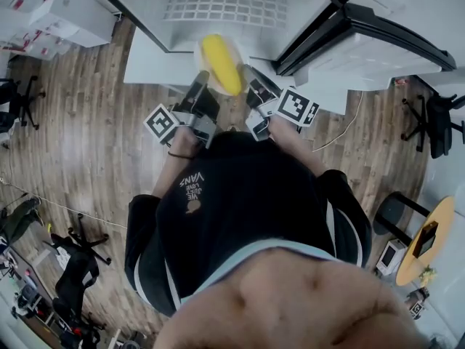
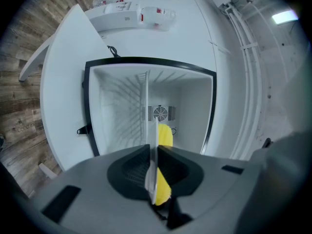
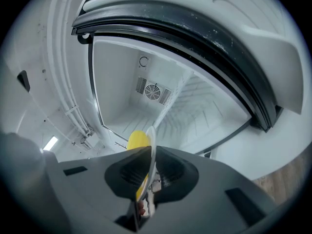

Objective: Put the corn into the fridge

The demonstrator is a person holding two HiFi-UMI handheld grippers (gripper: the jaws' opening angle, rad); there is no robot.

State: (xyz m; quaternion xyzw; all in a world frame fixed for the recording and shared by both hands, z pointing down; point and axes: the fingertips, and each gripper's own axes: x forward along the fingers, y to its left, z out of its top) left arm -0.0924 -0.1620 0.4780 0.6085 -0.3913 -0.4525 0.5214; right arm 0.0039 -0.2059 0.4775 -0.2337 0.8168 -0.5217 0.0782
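White plate (image 2: 153, 179) rim is what each claw bites: the left claw (image 2: 153, 152) and the right claw (image 3: 147, 156) are both pinched almost closed on its thin edge from opposite sides, which looks meant to keep the plate level so its load cannot roll off. Riding on it, between the two claws, is the corn (image 1: 221, 64), held in the air just in front of the open fridge (image 1: 240, 9) and not yet inside. Beyond lie the white cavity, its wire shelf (image 2: 127, 99) and a round fan vent (image 3: 152, 90) on the back wall. The door (image 1: 385, 38) stands swung aside at the right.
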